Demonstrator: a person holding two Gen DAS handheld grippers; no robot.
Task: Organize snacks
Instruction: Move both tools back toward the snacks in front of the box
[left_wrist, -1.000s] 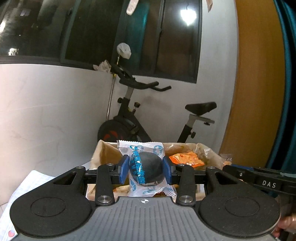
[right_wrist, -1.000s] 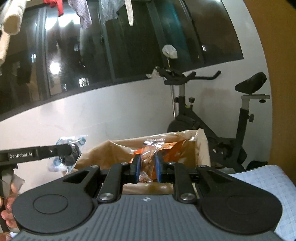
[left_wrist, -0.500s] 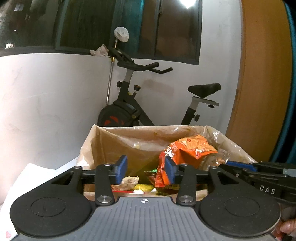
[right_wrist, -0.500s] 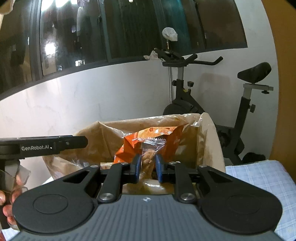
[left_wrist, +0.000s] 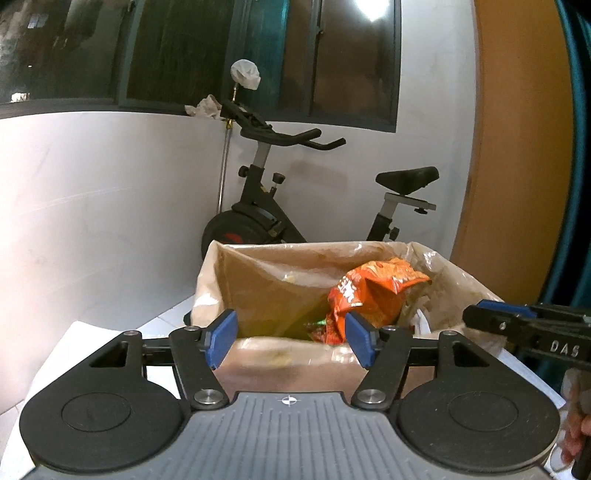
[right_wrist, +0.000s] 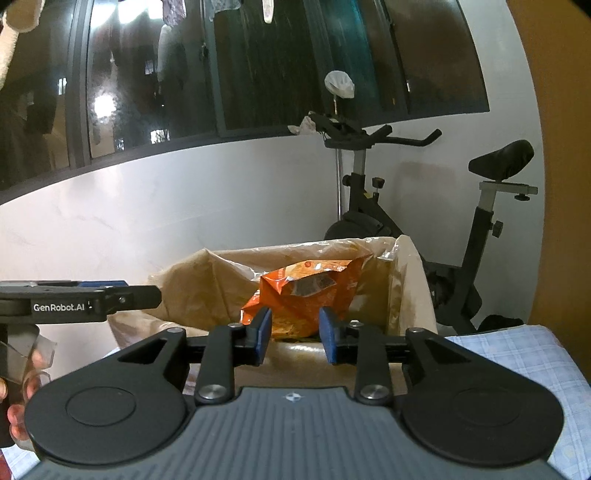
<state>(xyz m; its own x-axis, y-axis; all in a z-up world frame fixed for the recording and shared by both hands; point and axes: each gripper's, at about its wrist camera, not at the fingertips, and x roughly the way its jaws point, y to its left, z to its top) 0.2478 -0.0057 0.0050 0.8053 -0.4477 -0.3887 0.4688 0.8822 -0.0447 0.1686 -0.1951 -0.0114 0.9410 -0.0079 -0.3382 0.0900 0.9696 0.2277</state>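
Observation:
A cardboard box lined with clear plastic (left_wrist: 258, 280) (right_wrist: 410, 280) stands just ahead of both grippers. An orange snack bag (left_wrist: 369, 291) (right_wrist: 310, 291) stands up inside it, with other wrappers low in the box, mostly hidden. My left gripper (left_wrist: 291, 338) is open and empty in front of the box's near wall. My right gripper (right_wrist: 295, 332) is open and empty at the near wall too, with the orange bag seen between its blue pads. The right gripper also shows at the right edge of the left wrist view (left_wrist: 524, 325), and the left gripper at the left edge of the right wrist view (right_wrist: 92, 299).
A black exercise bike (left_wrist: 266, 218) (right_wrist: 476, 236) stands behind the box against a white wall under dark windows. A blue checked cloth (right_wrist: 517, 350) covers the surface at right. An orange door or panel (left_wrist: 517, 147) is at far right.
The left gripper let go of the blue-and-white wrapped snack and opened wide. The right gripper let go of the clear snack bag and opened. Both snacks are out of sight now.

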